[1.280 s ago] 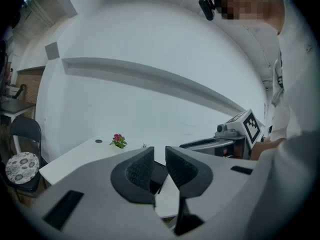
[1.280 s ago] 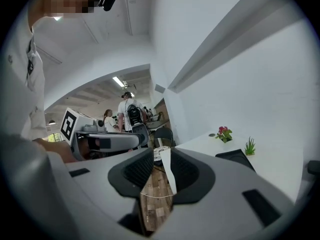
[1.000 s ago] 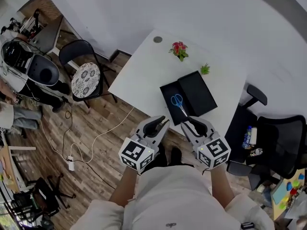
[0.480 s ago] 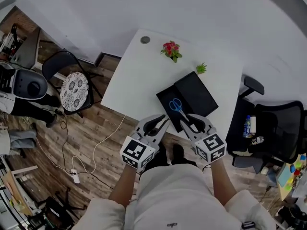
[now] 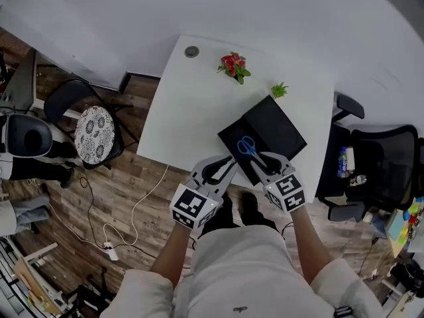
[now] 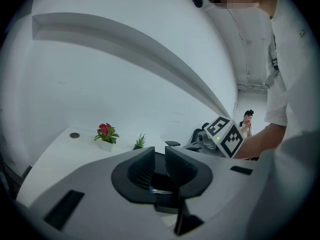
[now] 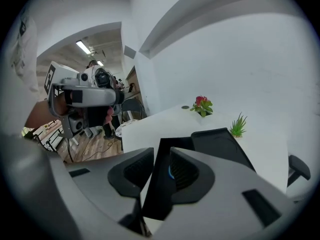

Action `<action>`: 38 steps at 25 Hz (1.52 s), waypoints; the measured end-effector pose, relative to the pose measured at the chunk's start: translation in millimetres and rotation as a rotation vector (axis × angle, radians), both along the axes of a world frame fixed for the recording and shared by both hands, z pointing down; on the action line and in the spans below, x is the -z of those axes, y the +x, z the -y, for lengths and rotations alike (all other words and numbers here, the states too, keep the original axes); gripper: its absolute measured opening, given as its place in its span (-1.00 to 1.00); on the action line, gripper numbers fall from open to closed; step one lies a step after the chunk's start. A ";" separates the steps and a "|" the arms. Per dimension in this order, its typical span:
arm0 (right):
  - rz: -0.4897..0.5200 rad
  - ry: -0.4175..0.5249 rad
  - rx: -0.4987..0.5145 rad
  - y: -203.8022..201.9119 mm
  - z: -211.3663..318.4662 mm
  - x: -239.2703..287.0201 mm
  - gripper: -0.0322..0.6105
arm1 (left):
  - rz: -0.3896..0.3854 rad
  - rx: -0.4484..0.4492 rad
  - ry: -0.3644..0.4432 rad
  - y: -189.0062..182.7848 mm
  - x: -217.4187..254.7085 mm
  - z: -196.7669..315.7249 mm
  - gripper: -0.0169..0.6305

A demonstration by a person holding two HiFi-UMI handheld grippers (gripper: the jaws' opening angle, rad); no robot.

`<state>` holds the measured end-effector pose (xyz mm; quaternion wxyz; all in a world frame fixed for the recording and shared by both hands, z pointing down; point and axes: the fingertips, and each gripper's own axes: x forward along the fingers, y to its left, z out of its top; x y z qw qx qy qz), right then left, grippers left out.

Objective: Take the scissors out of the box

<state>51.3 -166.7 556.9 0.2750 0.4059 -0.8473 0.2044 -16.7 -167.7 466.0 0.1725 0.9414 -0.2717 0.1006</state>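
Note:
Blue-handled scissors (image 5: 248, 147) lie in the tray of an open black box (image 5: 232, 135) on the white table (image 5: 185, 111). The box's lid (image 5: 278, 127) lies beside the tray, to its right. My left gripper (image 5: 227, 164) hovers at the table's near edge, just left of the box, jaws shut and holding nothing. My right gripper (image 5: 260, 163) hangs over the box's near end, close to the scissors' blades, also shut and empty. In the left gripper view only a blue sliver of the scissors (image 6: 152, 189) shows under the left gripper (image 6: 160, 156). The right gripper (image 7: 161, 156) hides most of the scissors (image 7: 170, 172).
A red potted flower (image 5: 232, 65) and a small green plant (image 5: 279, 89) stand at the table's far side, with a round grommet (image 5: 191, 51) at the far corner. A chair (image 5: 93, 128) stands left of the table, an office chair (image 5: 384, 164) right.
The head view has moved in toward the table. Both grippers have come forward; the right one now reaches over the box's near end, closer to the scissors.

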 end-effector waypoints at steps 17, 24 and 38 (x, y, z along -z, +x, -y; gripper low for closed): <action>-0.247 -0.187 -0.038 -3.0 24.3 -95.7 -0.58 | 0.012 -0.125 -0.062 -12.1 -24.3 18.4 -0.74; -0.307 -0.246 -0.074 -3.4 31.3 -119.7 -0.61 | 0.018 -0.136 -0.073 -14.4 -26.8 22.7 -0.75; -0.410 -0.314 -0.109 3.2 41.2 -146.3 -0.61 | 0.026 -0.130 -0.111 -19.2 -40.5 24.6 -0.75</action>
